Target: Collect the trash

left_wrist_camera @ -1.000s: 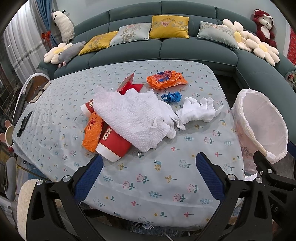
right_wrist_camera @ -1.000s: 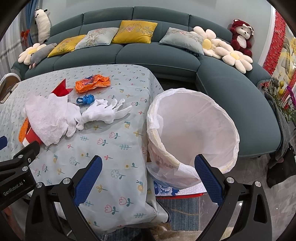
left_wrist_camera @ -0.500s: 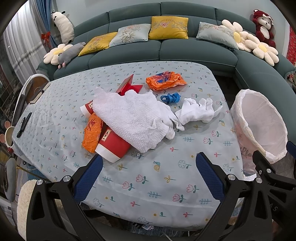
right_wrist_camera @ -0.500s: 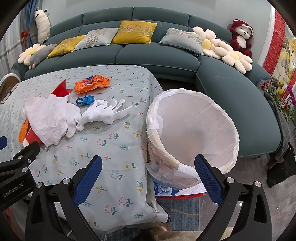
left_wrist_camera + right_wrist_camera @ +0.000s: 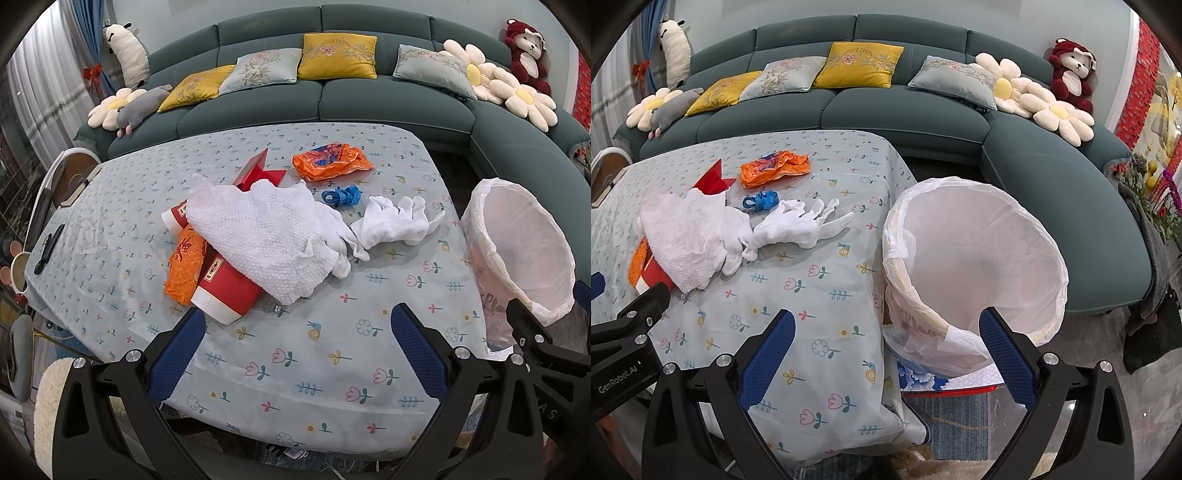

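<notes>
The left tool hung wide open and empty above the near edge of the table, which was covered in a pale blue cloth printed with small flowers. The right tool was just as wide and held nothing, poised over the table's right corner and the near rim of the round waste bin lined with a thin white plastic bag; the bin stood off the table, just beside its right edge.

Beyond the left tool lay the heap of trash. Nearest was a red carton with a white end, tilted on its side, with a crumpled orange foil wrapper touching its left side. A white bubble-textured sheet draped over both. To its right lay a bunched pair of white cloth gloves, apart from the heap but near it. Behind them were a small blue plastic clip-like piece, a red folded cardboard flap and a second orange snack wrapper with blue print.

Farthest back ran a curved dark teal sofa carrying yellow and grey cushions and plush toys.
</notes>
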Available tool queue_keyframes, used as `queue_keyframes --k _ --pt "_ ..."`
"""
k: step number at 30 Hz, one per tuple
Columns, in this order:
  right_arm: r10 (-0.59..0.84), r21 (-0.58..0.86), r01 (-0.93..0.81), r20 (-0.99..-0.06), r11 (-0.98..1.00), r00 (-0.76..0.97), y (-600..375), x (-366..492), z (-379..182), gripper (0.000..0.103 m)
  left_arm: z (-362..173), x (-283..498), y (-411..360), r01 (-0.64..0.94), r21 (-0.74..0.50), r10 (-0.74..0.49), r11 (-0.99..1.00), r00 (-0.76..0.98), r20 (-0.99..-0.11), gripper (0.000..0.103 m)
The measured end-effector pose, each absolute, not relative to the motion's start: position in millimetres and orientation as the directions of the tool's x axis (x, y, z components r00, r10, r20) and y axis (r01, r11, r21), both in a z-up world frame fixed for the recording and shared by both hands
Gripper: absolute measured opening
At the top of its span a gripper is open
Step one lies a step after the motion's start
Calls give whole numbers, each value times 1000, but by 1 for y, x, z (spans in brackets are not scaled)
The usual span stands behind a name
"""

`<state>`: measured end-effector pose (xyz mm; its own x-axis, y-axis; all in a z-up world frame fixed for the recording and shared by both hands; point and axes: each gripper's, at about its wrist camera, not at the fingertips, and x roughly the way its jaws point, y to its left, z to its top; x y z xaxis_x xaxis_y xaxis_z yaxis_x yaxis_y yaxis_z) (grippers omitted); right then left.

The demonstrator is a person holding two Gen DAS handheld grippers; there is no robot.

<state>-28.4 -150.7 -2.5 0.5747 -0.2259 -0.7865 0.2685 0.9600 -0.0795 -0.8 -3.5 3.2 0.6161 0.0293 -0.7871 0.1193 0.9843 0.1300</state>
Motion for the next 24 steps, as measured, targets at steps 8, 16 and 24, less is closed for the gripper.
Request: queue_keyframes --k 8,16,24 --pt "-226 -81 268 -786 960 576 -151 -29 -2 96 2 -2 -1 116 129 31 985 616 -787 96" --pt "-228 -81 270 -784 960 577 -151 -29 -2 96 2 -3 0 116 130 31 985 617 -786 96" --pt "-234 -83 275 -781 958 579 -152 -27 -1 96 2 -3 -2 121 134 30 984 622 -782 96"
